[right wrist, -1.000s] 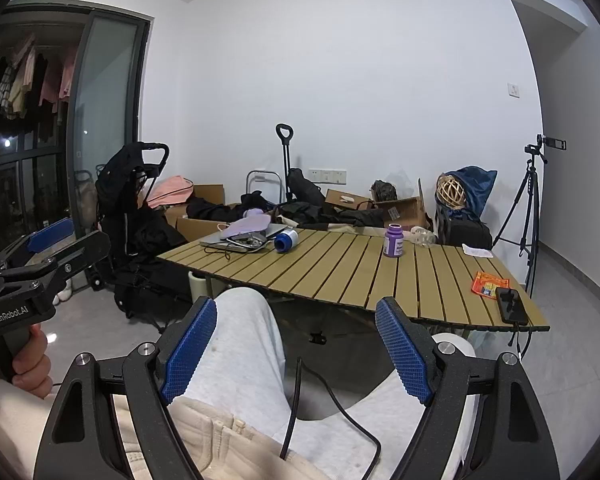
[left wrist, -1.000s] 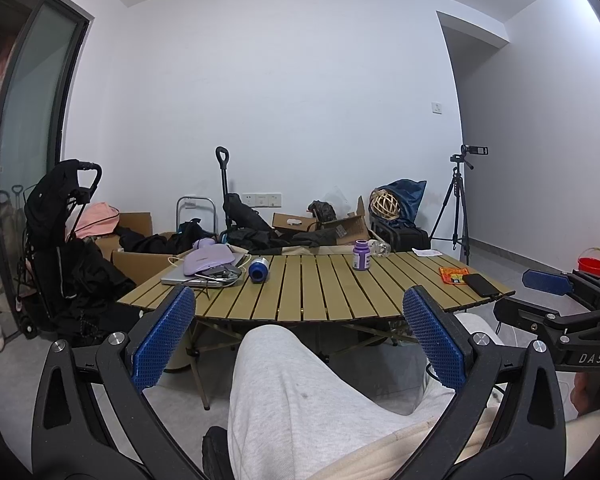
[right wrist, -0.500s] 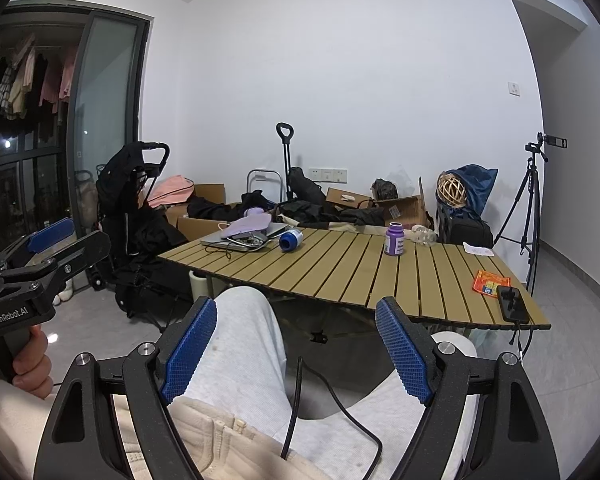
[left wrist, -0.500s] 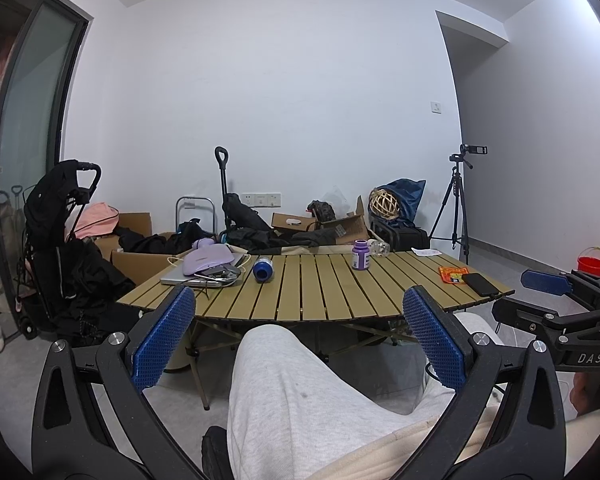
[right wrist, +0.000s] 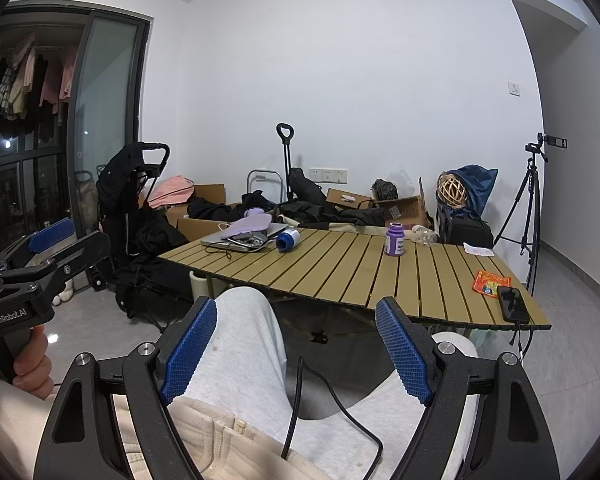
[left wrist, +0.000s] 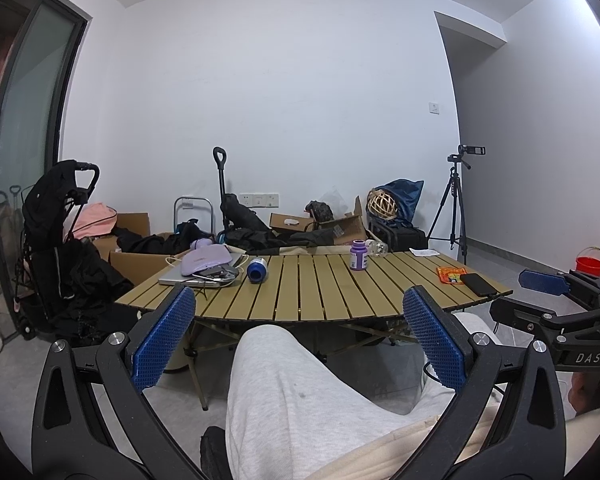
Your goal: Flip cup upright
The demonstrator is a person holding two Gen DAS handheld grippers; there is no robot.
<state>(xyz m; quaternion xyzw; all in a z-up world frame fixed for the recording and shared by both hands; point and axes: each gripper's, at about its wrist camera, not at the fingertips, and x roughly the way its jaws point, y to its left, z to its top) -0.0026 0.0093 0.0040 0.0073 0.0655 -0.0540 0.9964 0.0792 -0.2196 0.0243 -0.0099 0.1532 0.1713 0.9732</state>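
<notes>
A blue cup (left wrist: 257,269) lies on its side on the slatted wooden table (left wrist: 320,300), left of centre; it also shows in the right wrist view (right wrist: 287,239). My left gripper (left wrist: 300,332) is open and empty, held over the person's lap well short of the table. My right gripper (right wrist: 296,348) is open and empty too, also over the lap. Each gripper shows from the side in the other's view: the right one (left wrist: 556,296) and the left one (right wrist: 48,252).
On the table are a laptop with a purple pouch (left wrist: 204,264), a purple jar (left wrist: 358,254), a clear bottle (right wrist: 424,235), an orange packet (left wrist: 452,274) and a phone (left wrist: 478,284). A stroller (left wrist: 56,240), boxes and a tripod (left wrist: 456,200) stand around it.
Both views have shifted very slightly; the table and cup sit a touch differently in frame. Both grippers stay open and empty.
</notes>
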